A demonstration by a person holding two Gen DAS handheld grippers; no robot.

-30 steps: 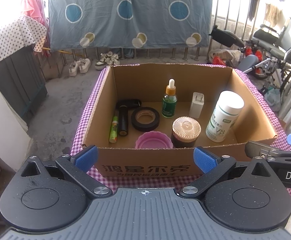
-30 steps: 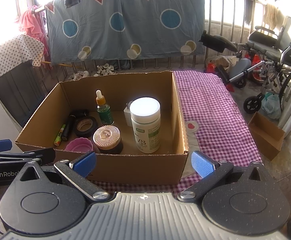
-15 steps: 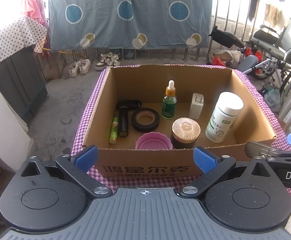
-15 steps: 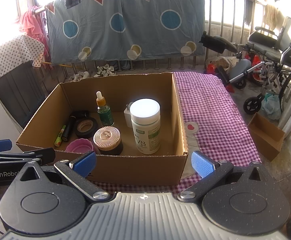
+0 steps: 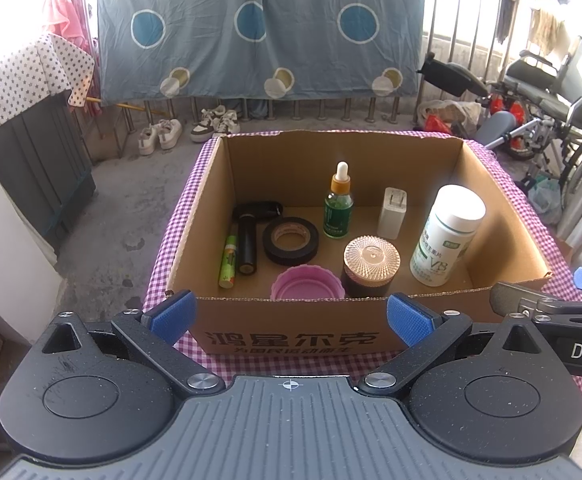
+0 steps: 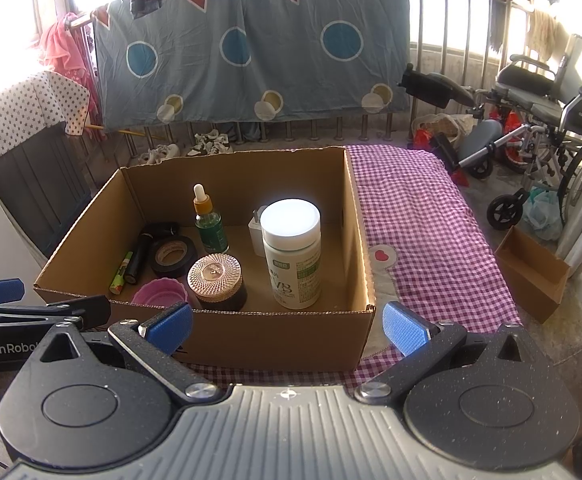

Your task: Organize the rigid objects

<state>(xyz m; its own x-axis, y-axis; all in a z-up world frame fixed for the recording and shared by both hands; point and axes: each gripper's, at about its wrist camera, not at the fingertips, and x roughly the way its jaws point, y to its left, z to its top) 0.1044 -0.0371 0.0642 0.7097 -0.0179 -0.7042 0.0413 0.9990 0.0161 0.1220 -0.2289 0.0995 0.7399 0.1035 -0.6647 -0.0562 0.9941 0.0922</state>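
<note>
Left wrist view: left gripper [image 5: 289, 316] spread wide, empty.
Right gripper [image 6: 287, 326]: likewise spread, empty.
Brown cardboard box [image 5: 291, 334]: holds white plastic vitamin bottle [image 5: 447, 236], upright.

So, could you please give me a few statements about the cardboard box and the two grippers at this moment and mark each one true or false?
1. The white supplement bottle stands upright inside the cardboard box. True.
2. The roll of black tape stands on edge. False: it lies flat on the box floor.
3. The left gripper is shut on the pink lid. False: it is open, holds nothing and stays short of the box's near wall.
4. The green dropper bottle stands beyond the amber-lidded jar. True.
5. The right gripper holds the white charger. False: it is open and empty; the charger stands in the box.
</note>
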